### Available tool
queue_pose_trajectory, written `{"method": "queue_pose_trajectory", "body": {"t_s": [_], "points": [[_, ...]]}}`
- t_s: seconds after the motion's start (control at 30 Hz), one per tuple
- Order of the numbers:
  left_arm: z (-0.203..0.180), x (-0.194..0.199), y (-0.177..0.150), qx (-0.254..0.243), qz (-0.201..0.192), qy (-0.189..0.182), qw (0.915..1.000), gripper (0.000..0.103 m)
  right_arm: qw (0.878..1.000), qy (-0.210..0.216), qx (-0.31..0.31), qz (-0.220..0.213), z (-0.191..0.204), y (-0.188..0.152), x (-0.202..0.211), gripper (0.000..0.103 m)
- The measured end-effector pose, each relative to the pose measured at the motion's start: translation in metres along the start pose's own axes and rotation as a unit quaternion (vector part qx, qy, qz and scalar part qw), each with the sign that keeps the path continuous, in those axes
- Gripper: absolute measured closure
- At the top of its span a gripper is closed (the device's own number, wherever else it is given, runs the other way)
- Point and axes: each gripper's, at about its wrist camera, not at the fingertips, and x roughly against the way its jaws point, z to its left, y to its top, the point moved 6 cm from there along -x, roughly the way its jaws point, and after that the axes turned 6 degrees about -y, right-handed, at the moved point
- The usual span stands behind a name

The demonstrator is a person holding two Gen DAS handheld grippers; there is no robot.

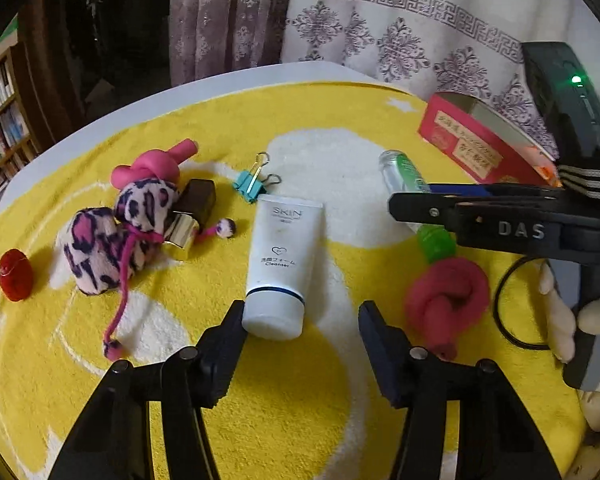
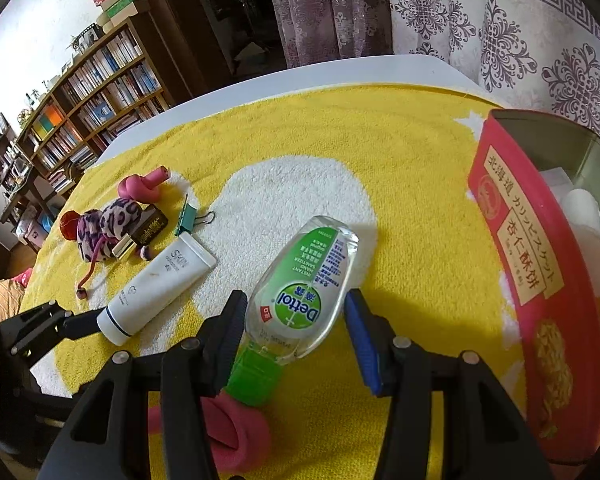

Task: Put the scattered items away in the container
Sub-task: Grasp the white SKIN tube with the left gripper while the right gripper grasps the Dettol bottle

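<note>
A white cleanser tube [image 1: 280, 264] lies on the yellow towel, cap end toward me. My left gripper [image 1: 302, 312] stands open around that cap: the left finger touches it and the right finger is well apart. In the right wrist view, my right gripper [image 2: 296, 304] is shut on a clear Dettol sanitizer bottle [image 2: 304, 280] with a green cap, one pad on each side. The open red biscuit tin [image 2: 540, 264] stands just right of it, with white items inside. The same tin [image 1: 460, 140] shows at the far right in the left wrist view, behind the right gripper [image 1: 396, 200].
Scattered on the towel [image 1: 284, 380] are two pink knotted foam pieces [image 1: 448, 292] [image 1: 152, 168], a leopard plush [image 1: 112, 240], a dark and gold lipstick [image 1: 192, 216], a teal binder clip [image 1: 252, 184], a small red object [image 1: 16, 276] and a black hair tie [image 1: 508, 300]. A gloved hand [image 1: 596, 312] holds the right gripper.
</note>
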Motion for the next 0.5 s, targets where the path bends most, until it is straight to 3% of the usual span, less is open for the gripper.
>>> {"method": "queue_pose_trajectory", "body": {"t_s": [0.13, 0.3, 0.33, 0.37, 0.5], "points": [[0.008, 0.0, 0.009, 0.034, -0.006, -0.001, 0.9994, 0.044, 1.0, 0.002, -0.002, 0.001, 0.001, 0.0, 0.0, 0.048], [0.011, -0.011, 0.016, 0.02, -0.011, 0.014, 0.9996, 0.044, 1.0, -0.007, 0.009, -0.003, 0.003, -0.002, 0.0, 0.048], [0.01, -0.01, 0.016, 0.017, -0.014, 0.018, 0.9996, 0.052, 1.0, -0.007, 0.011, -0.005, 0.003, -0.002, 0.001, 0.05], [0.009, -0.009, 0.016, 0.02, -0.018, 0.018, 0.9995, 0.068, 1.0, -0.008, 0.011, -0.007, 0.004, -0.002, 0.001, 0.051], [0.014, 0.0, 0.015, 0.069, -0.039, -0.028, 0.9965, 0.068, 1.0, 0.014, -0.001, -0.021, 0.002, -0.001, 0.007, 0.052]]}}
